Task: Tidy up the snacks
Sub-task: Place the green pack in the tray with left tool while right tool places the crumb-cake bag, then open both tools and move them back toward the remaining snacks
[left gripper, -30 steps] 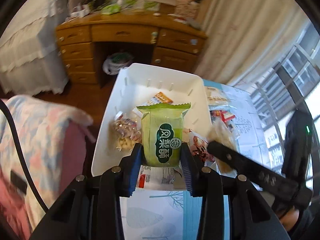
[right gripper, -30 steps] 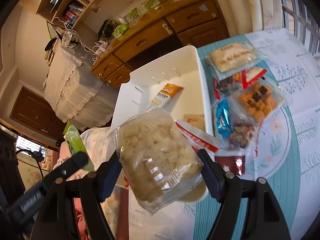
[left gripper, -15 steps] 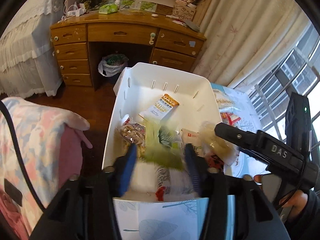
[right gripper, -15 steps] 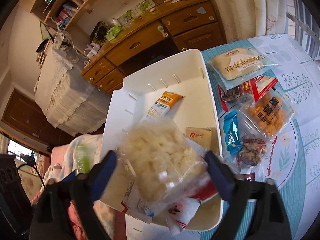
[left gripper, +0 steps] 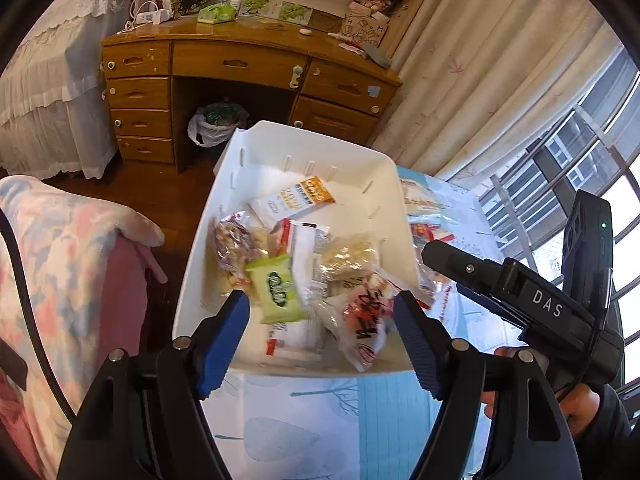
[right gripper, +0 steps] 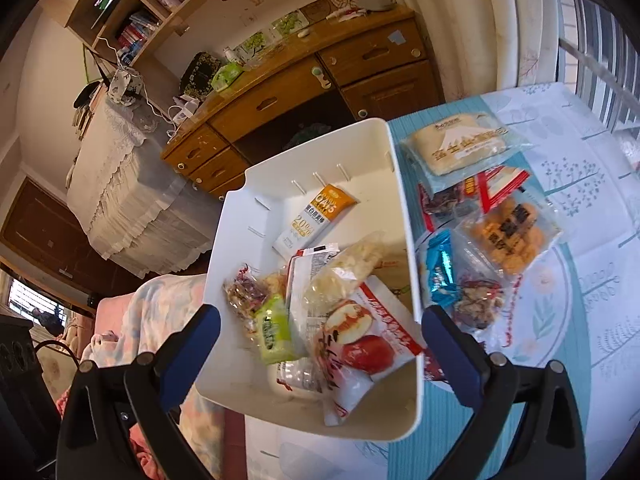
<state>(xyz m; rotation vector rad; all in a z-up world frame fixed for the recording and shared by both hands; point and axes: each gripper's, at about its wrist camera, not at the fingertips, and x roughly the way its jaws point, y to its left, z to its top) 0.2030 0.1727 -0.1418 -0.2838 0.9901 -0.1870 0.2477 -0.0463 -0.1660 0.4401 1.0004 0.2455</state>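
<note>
- My left gripper (left gripper: 322,308) hangs over the near end of the white bin (left gripper: 304,152), its jaws having just spread apart; nothing is pinched between its blue pads.
- My right gripper (right gripper: 320,322) stands spread wide above the same bin (right gripper: 320,148), jaws lately opened, holding nothing.
- The green snack packet (left gripper: 276,290) lies loose in the bin near its left wall, and the clear bag of pale puffs (right gripper: 346,272) lies just beside it toward the middle.
- Around them in the bin: an orange-and-white oat bar (right gripper: 316,216) at the far end, a red-and-white apple packet (right gripper: 368,344) near the front, and a bag of mixed nuts (left gripper: 232,240) against the left wall.
- The bin sits on the bench (right gripper: 560,380), which is covered by a white and teal cloth printed with trees and leaves.
- On the cloth to the right of the bin lie more snacks: a pale bread packet (right gripper: 460,146), a bag of orange balls (right gripper: 508,236) and a blue-wrapped piece (right gripper: 438,272), all outside the bin.
- Beyond the bench stands a wooden desk (left gripper: 240,64) with drawers, a bagged waste bin (left gripper: 218,122) in its kneehole, clutter on top.
- A bed under a white lace cover (left gripper: 44,92) is at the left, a floral blanket (left gripper: 60,264) nearer me, pale curtains (left gripper: 480,80) and a barred window (left gripper: 580,168) at the right.
</note>
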